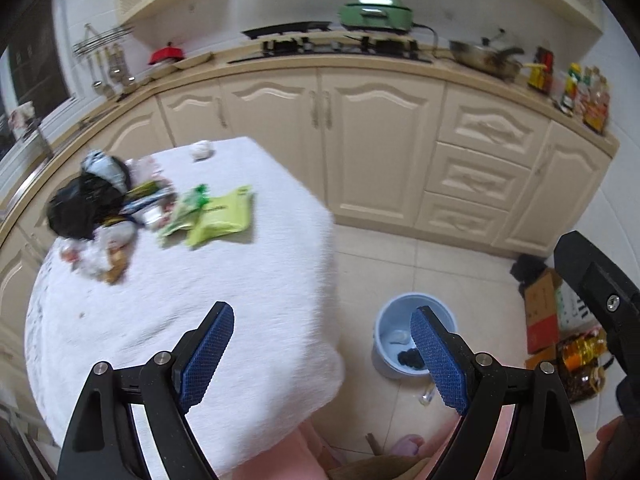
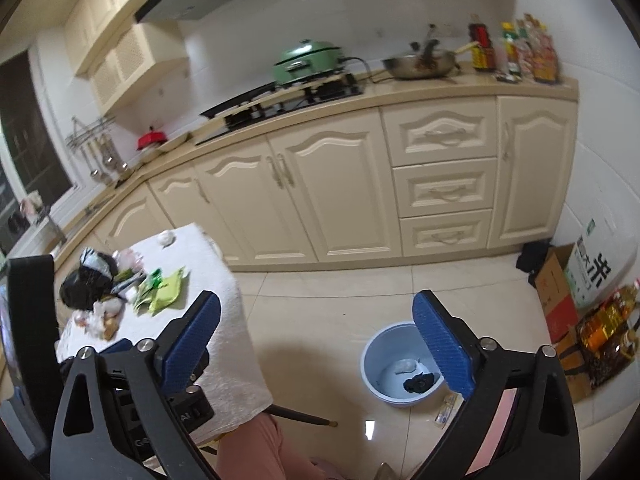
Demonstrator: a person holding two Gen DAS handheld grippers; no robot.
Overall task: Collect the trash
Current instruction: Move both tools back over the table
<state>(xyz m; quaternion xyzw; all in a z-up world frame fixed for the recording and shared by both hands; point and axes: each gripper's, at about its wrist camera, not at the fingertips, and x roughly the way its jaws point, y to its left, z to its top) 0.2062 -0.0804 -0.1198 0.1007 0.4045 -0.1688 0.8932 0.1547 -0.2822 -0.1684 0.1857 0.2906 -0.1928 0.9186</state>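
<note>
A heap of trash lies on the white-clothed table (image 1: 248, 300) at its far left: a black plastic bag (image 1: 82, 210), green wrappers (image 1: 218, 216), crumpled paper (image 1: 94, 258) and a white wad (image 1: 202, 150) near the far edge. The heap also shows in the right wrist view (image 2: 120, 292). A light blue bin (image 1: 394, 320) stands on the floor right of the table, holding a white scrap and a dark lump (image 2: 418, 382). My left gripper (image 1: 322, 324) is open and empty above the table's near right corner. My right gripper (image 2: 316, 310) is open and empty above the floor beside the bin (image 2: 384, 348).
Cream kitchen cabinets (image 1: 360, 128) run along the back under a counter with a stove, a green cooker (image 1: 376, 10) and a wok. Cardboard boxes (image 2: 560, 292) and oil bottles (image 2: 604, 320) stand on the floor at right. A small clear bottle (image 2: 444, 410) lies by the bin.
</note>
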